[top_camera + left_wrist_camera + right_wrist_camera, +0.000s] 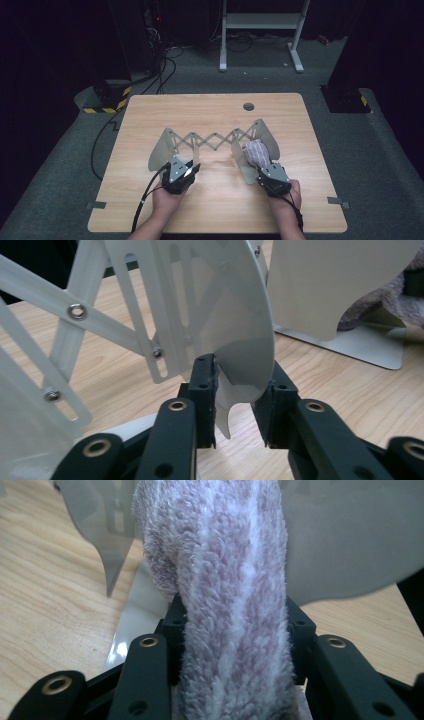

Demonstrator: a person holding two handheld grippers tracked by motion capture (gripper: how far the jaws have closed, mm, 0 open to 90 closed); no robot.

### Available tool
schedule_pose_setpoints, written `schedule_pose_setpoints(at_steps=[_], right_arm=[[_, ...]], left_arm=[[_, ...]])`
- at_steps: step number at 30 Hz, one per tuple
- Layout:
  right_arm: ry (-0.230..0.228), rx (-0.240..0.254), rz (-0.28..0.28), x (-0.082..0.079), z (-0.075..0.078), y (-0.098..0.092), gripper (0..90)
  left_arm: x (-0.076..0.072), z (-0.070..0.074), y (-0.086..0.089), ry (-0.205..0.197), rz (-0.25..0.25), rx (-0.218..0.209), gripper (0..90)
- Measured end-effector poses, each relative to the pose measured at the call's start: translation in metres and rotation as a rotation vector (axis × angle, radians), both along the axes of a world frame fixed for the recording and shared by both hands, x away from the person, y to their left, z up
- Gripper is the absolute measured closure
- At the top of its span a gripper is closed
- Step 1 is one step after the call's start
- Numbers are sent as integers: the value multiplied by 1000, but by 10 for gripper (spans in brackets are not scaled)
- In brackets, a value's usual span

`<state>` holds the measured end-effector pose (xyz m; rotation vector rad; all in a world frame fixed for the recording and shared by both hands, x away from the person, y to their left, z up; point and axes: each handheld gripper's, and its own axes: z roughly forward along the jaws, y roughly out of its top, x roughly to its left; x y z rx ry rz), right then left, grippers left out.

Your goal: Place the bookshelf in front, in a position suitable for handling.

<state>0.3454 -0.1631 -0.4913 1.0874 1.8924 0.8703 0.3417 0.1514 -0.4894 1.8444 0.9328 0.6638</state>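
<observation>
Plates of pale plastic stand on the wooden table [215,210], joined by a scissor lattice [212,140] into 1 expanding rack [215,142], and we take that rack as our landmark. It has 2 curved end plates: the left end plate [161,150] and the right end plate [267,137].

We hold the left gripper [192,169] at the near side of the rack's left end. In the left gripper view its 2 black jaws stand on either side of the left end plate's [240,355] lower edge; 1 jaw touches the plate, while a sliver of table shows between the plate and the other jaw, so we cannot tell whether the grip is firm.

We hold the right gripper [261,172] at the near side of the rack's right end. Its jaws are clenched on a fuzzy purple-and-white towel [256,152], which lies against the inner face of the right end plate, between that plate and a smaller upright plate [240,157] just left of it. In the right gripper view the towel [230,605] bulges up between both jaws, with the grey plate [345,545] right behind it.

Beyond the rack, near the table's far edge, sits a round grey cable hole [248,106].
</observation>
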Motion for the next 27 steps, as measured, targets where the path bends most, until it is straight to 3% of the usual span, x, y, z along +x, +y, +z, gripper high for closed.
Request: schedule_pose_setpoints(at_steps=[7, 15, 22, 27], right_arm=[[-65, 45, 18, -9, 20, 2, 591], [-193, 122, 67, -27, 60, 13, 591], [-281, 184, 156, -39, 93, 42, 591], [-264, 158, 229, -35, 97, 79, 592]], left_arm=[[-10, -2, 12, 16, -40, 11, 586], [-42, -11, 44, 5, -90, 54, 558], [-43, -15, 55, 31, -70, 36, 559], [-43, -16, 55, 31, -72, 47, 559]])
